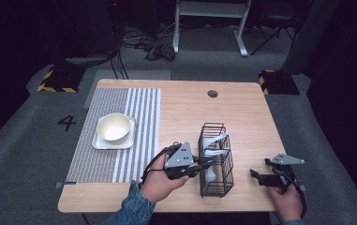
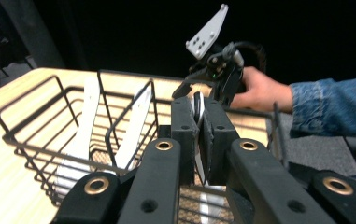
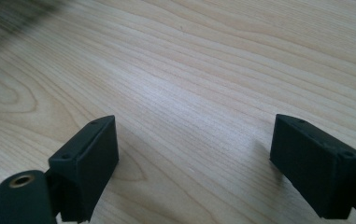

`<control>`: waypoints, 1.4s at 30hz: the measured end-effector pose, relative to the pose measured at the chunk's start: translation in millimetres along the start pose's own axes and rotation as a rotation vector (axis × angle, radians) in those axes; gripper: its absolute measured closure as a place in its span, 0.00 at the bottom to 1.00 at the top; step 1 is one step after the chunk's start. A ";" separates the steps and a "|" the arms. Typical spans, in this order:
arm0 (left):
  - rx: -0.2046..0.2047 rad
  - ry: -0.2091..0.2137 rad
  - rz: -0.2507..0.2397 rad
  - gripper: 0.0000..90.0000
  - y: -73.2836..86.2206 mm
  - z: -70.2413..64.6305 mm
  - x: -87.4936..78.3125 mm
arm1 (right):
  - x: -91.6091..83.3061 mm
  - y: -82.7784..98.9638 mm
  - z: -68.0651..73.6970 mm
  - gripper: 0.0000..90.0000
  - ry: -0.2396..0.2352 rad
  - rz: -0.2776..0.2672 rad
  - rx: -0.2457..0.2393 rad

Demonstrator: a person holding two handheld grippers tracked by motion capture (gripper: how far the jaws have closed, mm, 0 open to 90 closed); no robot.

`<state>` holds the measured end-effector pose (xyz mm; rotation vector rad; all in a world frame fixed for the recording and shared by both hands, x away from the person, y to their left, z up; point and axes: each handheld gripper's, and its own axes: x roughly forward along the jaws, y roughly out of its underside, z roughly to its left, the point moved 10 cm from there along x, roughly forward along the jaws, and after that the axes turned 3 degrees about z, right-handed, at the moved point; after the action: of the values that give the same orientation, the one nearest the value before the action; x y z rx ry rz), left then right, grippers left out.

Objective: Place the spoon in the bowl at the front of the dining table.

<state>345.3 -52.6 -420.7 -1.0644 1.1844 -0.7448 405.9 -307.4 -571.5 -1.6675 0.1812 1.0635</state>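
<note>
Black wire makes up the basket [image 1: 216, 159], which stands near the front edge of the table [image 1: 251, 117] between the two hands, with white utensils [image 1: 213, 145] leaning inside it. The left gripper [image 1: 198, 165] reaches in at the basket's left side, and its jaws are closed on a thin white utensil [image 2: 198, 106] held upright between the pads; the piece looks like a spoon, judging by the rounded white end low in the basket, though I cannot be sure. Holding it edge-on probably lets it pass the wire dividers. The left hand [image 1: 159, 180] wraps the gripper body from below, wrist bent inward towards the basket.

The right gripper [image 1: 259, 178] rests apart, just over bare wood, jaws wide open and holding nothing. A bowl [image 1: 114, 127] on a square plate [image 1: 102, 143] waits on the striped mat [image 1: 115, 136] to the left, likely where the spoon belongs.
</note>
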 end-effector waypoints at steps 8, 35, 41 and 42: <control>-0.005 0.026 -0.024 0.95 -17.7 -0.2 -6.9 | 0.0 0.0 0.0 0.17 0.000 0.000 0.000; -0.057 -0.080 -0.113 0.95 -61.4 15.5 -56.9 | 0.1 -0.1 0.0 0.17 0.001 0.000 0.000; -0.063 -0.148 -0.117 0.95 -63.2 25.4 -74.8 | 0.2 -0.3 -0.1 0.17 0.004 0.000 0.003; -0.065 -0.162 -0.115 0.95 -62.4 28.0 -78.1 | 0.3 -0.4 -0.2 0.17 0.004 0.000 0.003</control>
<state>357.1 2.9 -333.8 -1.2315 1.0213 -0.6982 406.3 -307.3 -571.5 -1.6673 0.1853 1.0597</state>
